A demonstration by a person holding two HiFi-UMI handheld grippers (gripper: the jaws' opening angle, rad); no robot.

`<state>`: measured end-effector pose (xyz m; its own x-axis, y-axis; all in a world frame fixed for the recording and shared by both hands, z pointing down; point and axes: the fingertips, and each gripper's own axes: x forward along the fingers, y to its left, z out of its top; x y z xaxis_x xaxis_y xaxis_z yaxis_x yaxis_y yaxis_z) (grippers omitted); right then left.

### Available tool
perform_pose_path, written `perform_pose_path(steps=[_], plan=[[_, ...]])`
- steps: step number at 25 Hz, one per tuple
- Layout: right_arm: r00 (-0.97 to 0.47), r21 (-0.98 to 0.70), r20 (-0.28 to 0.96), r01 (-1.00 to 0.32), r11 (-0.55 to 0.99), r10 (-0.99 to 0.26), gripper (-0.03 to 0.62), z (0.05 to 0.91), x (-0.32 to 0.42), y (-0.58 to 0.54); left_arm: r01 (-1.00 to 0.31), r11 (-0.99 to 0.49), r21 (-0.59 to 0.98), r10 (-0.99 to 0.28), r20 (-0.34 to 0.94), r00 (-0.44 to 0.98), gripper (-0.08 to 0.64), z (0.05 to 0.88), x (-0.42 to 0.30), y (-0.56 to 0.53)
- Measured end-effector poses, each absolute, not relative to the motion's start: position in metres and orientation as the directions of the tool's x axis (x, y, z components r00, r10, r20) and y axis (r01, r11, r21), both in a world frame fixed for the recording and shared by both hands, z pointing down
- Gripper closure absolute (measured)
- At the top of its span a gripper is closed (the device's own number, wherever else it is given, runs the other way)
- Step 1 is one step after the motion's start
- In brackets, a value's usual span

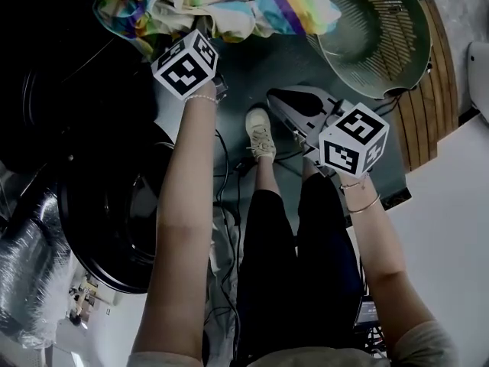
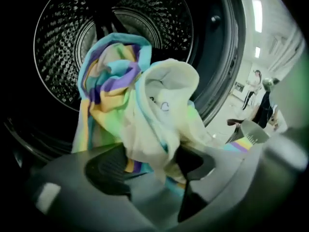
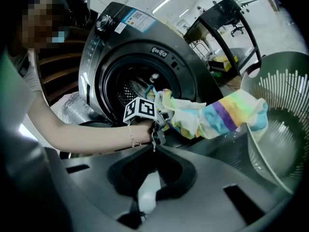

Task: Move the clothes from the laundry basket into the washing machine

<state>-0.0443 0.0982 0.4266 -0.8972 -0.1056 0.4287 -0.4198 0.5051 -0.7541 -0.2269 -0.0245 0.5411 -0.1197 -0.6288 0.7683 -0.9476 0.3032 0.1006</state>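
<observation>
A rainbow-striped and cream cloth (image 1: 229, 10) stretches from the green laundry basket (image 1: 412, 52) to the dark mouth of the washing machine (image 1: 46, 52). My left gripper (image 1: 197, 30) is at the cloth's bunched end. In the left gripper view its jaws (image 2: 154, 166) stand wide apart with the cloth (image 2: 145, 105) draped loosely between them, right in front of the steel drum (image 2: 63, 42). My right gripper (image 1: 279, 99) hangs shut and empty in front of the basket. Its own view, past the shut right gripper (image 3: 153, 153), shows the cloth (image 3: 212, 115), the basket (image 3: 285, 129) and the machine's opening (image 3: 120, 81).
The machine's round black door (image 1: 114, 228) hangs open at the lower left. The person's legs and a pale shoe (image 1: 260, 132) stand between the two arms. Wooden slats (image 1: 439, 67) lie under the basket. Cables run over the floor, and crinkled silver foil (image 1: 30, 274) sits at the left.
</observation>
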Motion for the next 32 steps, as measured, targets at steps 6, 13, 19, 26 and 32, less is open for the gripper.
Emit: perform_pose_path(steps=[6,13,19,26,32], plan=[[-0.892,-0.743,0.431,-0.436,0.508,-0.136,0.578,0.421,-0.037,0.093,-0.97,0.244,-0.019,-0.692,0.697,-0.188,0.485,0.502,-0.243,-0.033],[-0.891,-0.735,0.437,-0.433,0.521,-0.125,0.578,0.413,-0.035,0.101,-0.969,0.206,-0.134,-0.801,0.546,-0.246,0.491,0.437,-0.301,-0.079],[-0.896,-0.745,0.432,-0.419,0.519,-0.105,0.578,0.409,-0.042,0.108,-0.958,0.24,-0.155,-0.861,0.422,-0.284,0.486,0.393,-0.333,-0.109],[-0.899,-0.751,0.435,-0.398,0.527,-0.058,0.578,0.408,-0.042,0.117,-0.961,0.277,0.007,-0.799,0.557,-0.226,0.303,0.442,-0.316,-0.1],[-0.9,-0.753,0.434,-0.382,0.536,-0.032,0.578,0.406,-0.039,0.122,-0.936,0.315,0.157,-0.878,0.424,-0.224,0.252,0.401,-0.305,-0.051]])
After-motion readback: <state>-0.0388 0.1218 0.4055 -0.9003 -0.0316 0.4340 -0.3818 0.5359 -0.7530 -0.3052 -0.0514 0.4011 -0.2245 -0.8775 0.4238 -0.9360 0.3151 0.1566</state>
